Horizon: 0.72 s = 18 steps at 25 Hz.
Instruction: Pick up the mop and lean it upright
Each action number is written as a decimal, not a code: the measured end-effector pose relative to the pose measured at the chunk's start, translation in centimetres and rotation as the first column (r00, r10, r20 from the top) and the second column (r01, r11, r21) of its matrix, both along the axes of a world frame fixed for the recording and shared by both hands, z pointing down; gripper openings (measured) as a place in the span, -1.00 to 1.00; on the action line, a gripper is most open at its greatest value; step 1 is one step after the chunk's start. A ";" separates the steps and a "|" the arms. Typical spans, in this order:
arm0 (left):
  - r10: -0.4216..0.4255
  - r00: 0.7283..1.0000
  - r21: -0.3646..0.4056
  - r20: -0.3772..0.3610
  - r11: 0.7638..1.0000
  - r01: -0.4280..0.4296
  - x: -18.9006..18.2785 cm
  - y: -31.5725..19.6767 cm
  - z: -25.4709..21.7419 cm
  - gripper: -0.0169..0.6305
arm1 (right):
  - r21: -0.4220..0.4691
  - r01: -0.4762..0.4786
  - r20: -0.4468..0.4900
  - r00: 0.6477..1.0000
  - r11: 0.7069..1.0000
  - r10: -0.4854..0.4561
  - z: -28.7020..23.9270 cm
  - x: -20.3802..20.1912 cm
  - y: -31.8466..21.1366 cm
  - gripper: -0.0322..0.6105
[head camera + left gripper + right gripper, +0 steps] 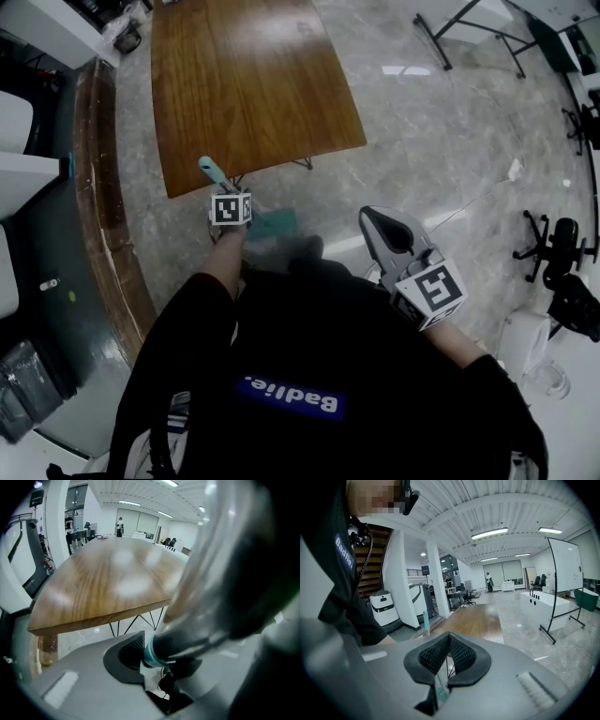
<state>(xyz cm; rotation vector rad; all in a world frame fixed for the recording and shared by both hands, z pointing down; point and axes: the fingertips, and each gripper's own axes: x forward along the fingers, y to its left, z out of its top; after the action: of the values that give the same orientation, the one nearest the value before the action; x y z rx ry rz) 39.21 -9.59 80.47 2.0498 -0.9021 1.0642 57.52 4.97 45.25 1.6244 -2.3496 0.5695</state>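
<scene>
The mop handle (208,169) ends in a teal tip that sticks up past my left gripper (230,217); its teal head (277,223) lies low on the floor by the table's near edge. In the left gripper view the pole (220,573) fills the right side, blurred and very near, and a teal ring (151,654) sits against the dark pad (129,652). My left gripper (157,667) is shut on the pole. My right gripper (382,225) hangs to the right of the mop, its pads (461,654) pressed together with nothing held. The handle's teal top (425,620) shows beyond them.
A long wooden table (253,84) stands just beyond the mop. A brown step edge (103,234) and a dark raised floor run down the left. Whiteboard stand legs (469,28), an office chair (553,246) and a white bin (525,339) stand on the marble floor to the right.
</scene>
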 end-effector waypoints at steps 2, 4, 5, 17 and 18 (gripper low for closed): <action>0.007 1.000 -0.003 0.009 1.000 -0.007 0.2 -0.4 0.6 -0.59 | -0.008 -0.008 -0.004 1.000 1.000 0.008 0.1 0.3 0.2 -0.89; 0.005 1.000 -0.008 0.015 1.000 -0.005 0.2 -0.8 1.1 -0.59 | -0.015 -0.015 -0.008 1.000 1.000 0.015 0.3 0.5 0.3 -0.89; 0.003 1.000 -0.011 0.017 1.000 -0.002 0.1 -1.0 1.3 -0.59 | -0.019 -0.020 -0.010 1.000 1.000 0.020 0.4 0.6 0.4 -0.89; -0.093 0.996 -0.046 0.009 0.995 0.093 -0.2 -3.1 2.3 -0.56 | -0.043 -0.054 -0.037 0.998 0.998 0.053 1.1 1.6 0.4 -0.89; -0.095 0.995 -0.048 0.005 0.994 0.095 -0.1 -3.1 2.4 -0.55 | -0.042 -0.058 -0.039 0.998 0.997 0.056 1.1 1.7 0.3 -0.89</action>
<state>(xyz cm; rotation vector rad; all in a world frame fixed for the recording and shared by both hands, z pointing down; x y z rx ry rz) 39.08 -12.69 82.85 1.9468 -0.9562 1.0279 59.20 5.29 46.35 1.6729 -2.2547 0.5907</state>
